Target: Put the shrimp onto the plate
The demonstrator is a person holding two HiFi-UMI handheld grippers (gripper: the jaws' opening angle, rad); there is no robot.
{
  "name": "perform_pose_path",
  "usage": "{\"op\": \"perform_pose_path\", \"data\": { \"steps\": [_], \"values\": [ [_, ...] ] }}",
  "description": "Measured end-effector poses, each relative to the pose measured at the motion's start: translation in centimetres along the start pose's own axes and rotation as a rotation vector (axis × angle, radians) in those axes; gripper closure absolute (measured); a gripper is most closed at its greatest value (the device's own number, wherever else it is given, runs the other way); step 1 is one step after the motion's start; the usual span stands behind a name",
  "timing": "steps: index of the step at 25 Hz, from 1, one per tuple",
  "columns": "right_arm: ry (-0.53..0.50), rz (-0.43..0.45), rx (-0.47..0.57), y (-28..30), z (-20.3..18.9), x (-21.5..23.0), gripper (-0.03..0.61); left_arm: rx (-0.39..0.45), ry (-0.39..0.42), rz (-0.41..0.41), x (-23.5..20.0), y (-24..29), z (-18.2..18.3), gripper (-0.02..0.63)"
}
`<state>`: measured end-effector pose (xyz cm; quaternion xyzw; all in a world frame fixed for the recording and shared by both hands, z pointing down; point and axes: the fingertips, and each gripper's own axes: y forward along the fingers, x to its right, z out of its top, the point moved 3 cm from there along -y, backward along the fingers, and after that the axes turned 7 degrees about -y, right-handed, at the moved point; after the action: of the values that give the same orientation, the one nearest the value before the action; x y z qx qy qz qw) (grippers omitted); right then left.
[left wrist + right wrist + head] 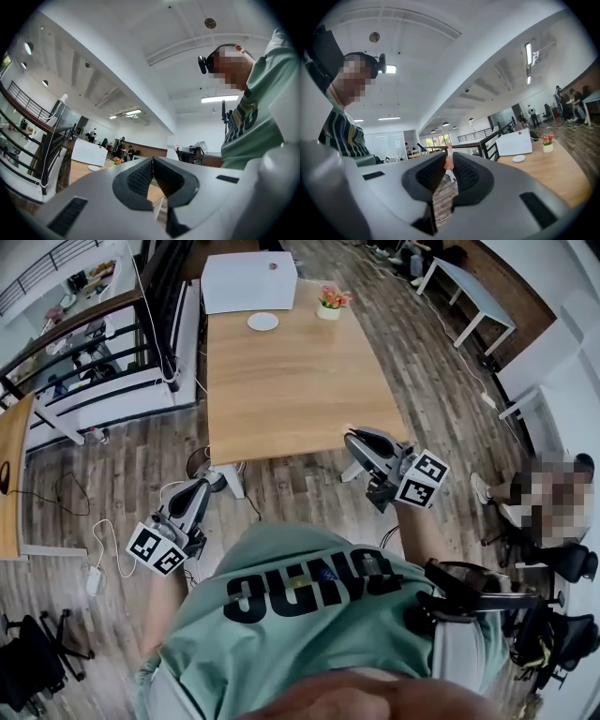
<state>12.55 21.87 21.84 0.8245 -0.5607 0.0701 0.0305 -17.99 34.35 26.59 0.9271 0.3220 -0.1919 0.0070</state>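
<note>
A slim, pale-pink piece, probably the shrimp (448,157), stands upright, pinched between the ribbed black pads of the right gripper (449,163). The left gripper (153,163) has its pads pressed together on nothing. Beyond both, a round white plate (263,322) sits at the far end of the smooth wooden table (281,399).

- Head view: high up, staring steeply down over the person's shirt (309,615) onto the wooden table (281,381).
- Both gripper views: low, tilted upward along their jaws, sharing that table, its white plate (518,158) and flower pot (547,143).
</note>
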Motion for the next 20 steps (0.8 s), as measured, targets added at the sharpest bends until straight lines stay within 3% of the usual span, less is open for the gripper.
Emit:
{"op": "perform_pose_path", "data": {
  "steps": [11, 20],
  "values": [
    [0.061, 0.143, 0.048, -4.0, 0.9, 17.8, 0.528, -0.025, 0.045, 0.099, 3.4, 17.4, -0.9, 0.603],
    [0.146, 0.196, 0.077, -3.7, -1.1, 24.2, 0.528, -0.076, 0.044, 0.188, 2.7, 22.0, -1.1, 0.603]
  ]
}}
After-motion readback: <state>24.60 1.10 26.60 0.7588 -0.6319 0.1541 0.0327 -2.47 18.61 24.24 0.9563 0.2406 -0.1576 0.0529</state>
